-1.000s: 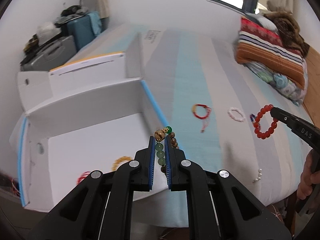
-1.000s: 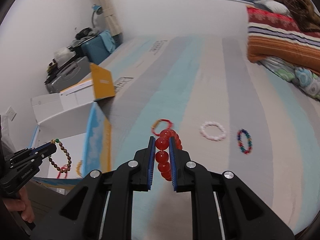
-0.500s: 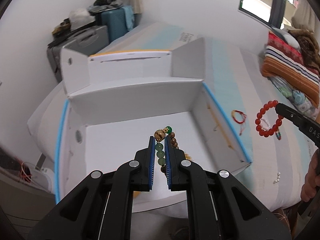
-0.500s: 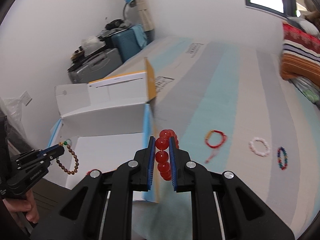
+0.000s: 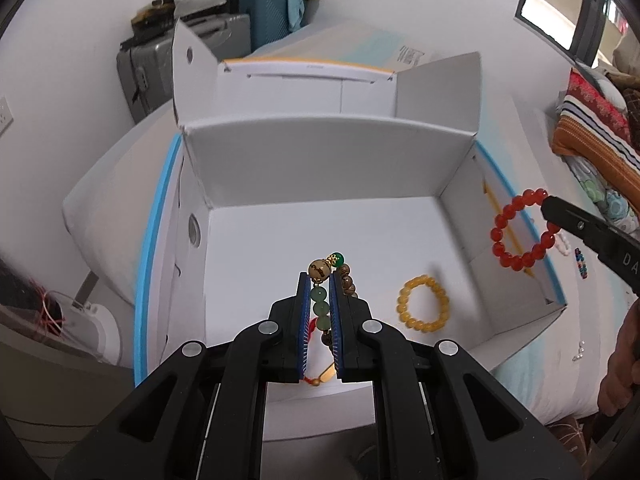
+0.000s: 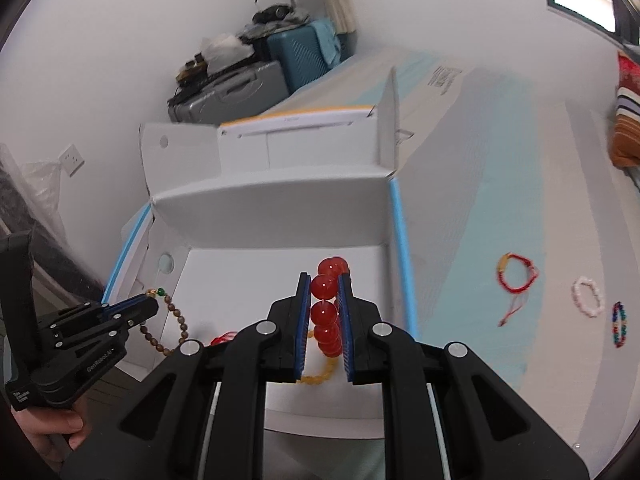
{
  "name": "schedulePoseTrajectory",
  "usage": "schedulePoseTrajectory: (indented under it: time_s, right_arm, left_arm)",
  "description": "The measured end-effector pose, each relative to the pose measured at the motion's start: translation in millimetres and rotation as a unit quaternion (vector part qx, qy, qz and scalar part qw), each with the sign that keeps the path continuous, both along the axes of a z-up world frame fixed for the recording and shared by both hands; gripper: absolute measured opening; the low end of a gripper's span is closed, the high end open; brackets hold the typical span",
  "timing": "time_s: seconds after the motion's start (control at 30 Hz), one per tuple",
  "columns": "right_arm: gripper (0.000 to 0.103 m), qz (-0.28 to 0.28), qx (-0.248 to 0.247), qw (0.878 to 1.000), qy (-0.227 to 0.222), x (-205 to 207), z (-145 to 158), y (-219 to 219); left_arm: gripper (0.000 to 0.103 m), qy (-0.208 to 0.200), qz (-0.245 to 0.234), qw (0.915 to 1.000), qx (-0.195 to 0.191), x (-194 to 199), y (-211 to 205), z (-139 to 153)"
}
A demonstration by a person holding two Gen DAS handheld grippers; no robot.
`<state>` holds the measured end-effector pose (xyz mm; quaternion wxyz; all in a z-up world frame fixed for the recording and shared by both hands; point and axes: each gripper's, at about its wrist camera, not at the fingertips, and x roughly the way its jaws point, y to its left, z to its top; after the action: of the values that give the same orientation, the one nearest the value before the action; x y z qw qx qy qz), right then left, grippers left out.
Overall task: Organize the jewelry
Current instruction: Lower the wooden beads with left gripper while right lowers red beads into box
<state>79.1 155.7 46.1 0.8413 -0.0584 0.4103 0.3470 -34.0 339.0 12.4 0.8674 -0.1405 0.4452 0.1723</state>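
Observation:
My left gripper (image 5: 320,280) is shut on a brown and green bead bracelet (image 5: 322,308), held above the open white box (image 5: 320,160); it also shows in the right wrist view (image 6: 150,304) with the bracelet (image 6: 180,324) hanging. My right gripper (image 6: 325,280) is shut on a red bead bracelet (image 6: 326,312) above the box (image 6: 280,196); it shows in the left wrist view (image 5: 546,206) with the red bracelet (image 5: 520,230) over the box's right wall. A yellow bead bracelet (image 5: 423,309) and a red cord bracelet (image 6: 223,338) lie inside the box.
On the striped bed cover (image 6: 480,200) lie a red cord bracelet (image 6: 517,276), a white bead bracelet (image 6: 587,295) and a multicoloured bracelet (image 6: 619,324). Suitcases (image 5: 224,40) stand by the far wall. Folded blankets (image 5: 592,136) sit at the right.
Both grippers have swung left from over the bed to above the open box, each still holding its bracelet. The box interior now fills both views.

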Motion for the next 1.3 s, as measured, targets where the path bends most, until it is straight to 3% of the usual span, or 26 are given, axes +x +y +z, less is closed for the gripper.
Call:
schedulePoseTrajectory:
  time_s: [0.63, 1.03, 1.07, 1.13, 1.17, 1.2, 1.23, 1.3]
  right_arm:
    - [0.013, 0.009, -0.062, 0.995, 0.076, 1.5, -66.5, 38.2]
    - [0.015, 0.000, -0.090, 0.991, 0.103, 6.0, -77.7, 47.1]
    - [0.015, -0.001, -0.089, 0.991, 0.102, 5.9, -76.4, 48.1]
    - [0.016, -0.003, -0.083, 0.992, 0.097, 4.6, -70.3, 45.3]
    - [0.016, -0.003, -0.081, 0.992, 0.096, 3.9, -66.3, 44.1]
    - [0.024, -0.002, -0.075, 0.992, 0.097, 3.2, -62.1, 42.9]
    - [0.038, -0.002, -0.072, 0.993, 0.096, 2.6, -58.6, 41.9]
    - [0.053, -0.008, -0.066, 0.994, 0.082, 1.1, -48.0, 38.2]
  left_arm:
    - [0.009, 0.042, 0.004, 0.9990, -0.013, 7.1, 20.1, -41.2]
    - [0.012, 0.073, 0.010, 0.9973, -0.004, 10.7, 23.8, -46.9]
    - [0.015, 0.073, 0.010, 0.9973, -0.003, 10.4, 23.2, -46.1]
    - [0.038, 0.067, 0.013, 0.9976, 0.002, 10.2, 22.0, -41.9]
    - [0.042, 0.064, 0.016, 0.9978, 0.009, 9.9, 21.1, -38.7]
    - [0.047, 0.061, 0.016, 0.9979, 0.013, 9.7, 20.1, -36.1]
    - [0.053, 0.058, 0.016, 0.9981, 0.015, 9.0, 18.8, -33.1]
    - [0.066, 0.058, 0.019, 0.9979, 0.023, 8.3, 16.3, -27.6]
